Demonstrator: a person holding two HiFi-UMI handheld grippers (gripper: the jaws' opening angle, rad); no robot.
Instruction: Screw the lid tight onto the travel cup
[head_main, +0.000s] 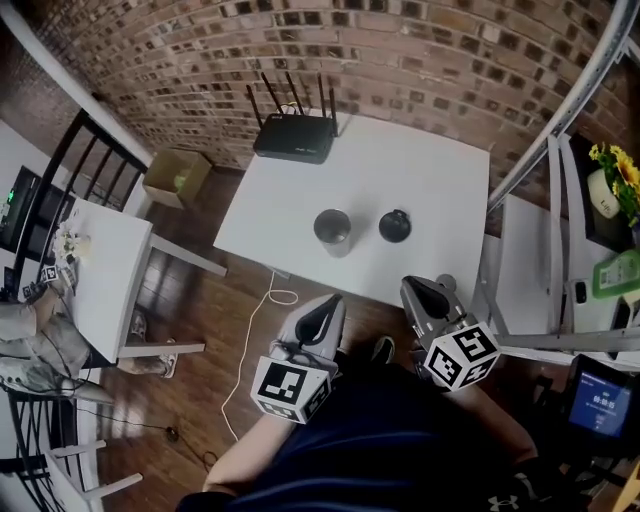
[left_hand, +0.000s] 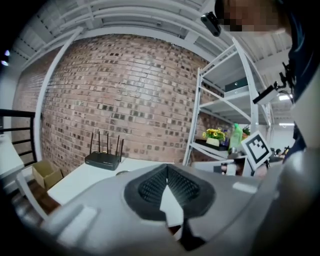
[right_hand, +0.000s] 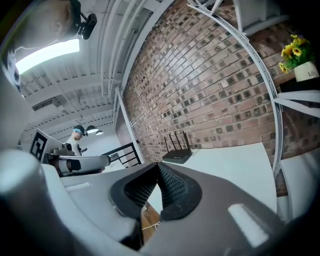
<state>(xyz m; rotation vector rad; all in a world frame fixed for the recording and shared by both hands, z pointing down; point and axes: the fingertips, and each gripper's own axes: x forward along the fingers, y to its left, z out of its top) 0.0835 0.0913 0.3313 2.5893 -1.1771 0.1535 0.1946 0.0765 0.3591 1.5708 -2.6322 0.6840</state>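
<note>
A steel travel cup (head_main: 332, 231) stands upright on the white table (head_main: 400, 170), mouth uncovered. Its dark round lid (head_main: 395, 226) lies on the table just right of it, apart from the cup. My left gripper (head_main: 325, 313) hovers below the table's near edge, shut and empty. My right gripper (head_main: 420, 290) is also shut and empty, near the table's front edge, below the lid. In the left gripper view the gripper (left_hand: 167, 172) points over the table; only the cup's rim (left_hand: 123, 173) peeks above its body. The right gripper view shows that gripper (right_hand: 157, 170) with tips together, cup and lid hidden.
A black router (head_main: 293, 137) with several antennas sits at the table's far left corner by the brick wall. A cardboard box (head_main: 176, 176) lies on the floor at left. A smaller white table (head_main: 105, 270) stands left; metal shelving (head_main: 560, 240) with flowers (head_main: 618, 170) stands right. A white cable (head_main: 262, 330) trails on the floor.
</note>
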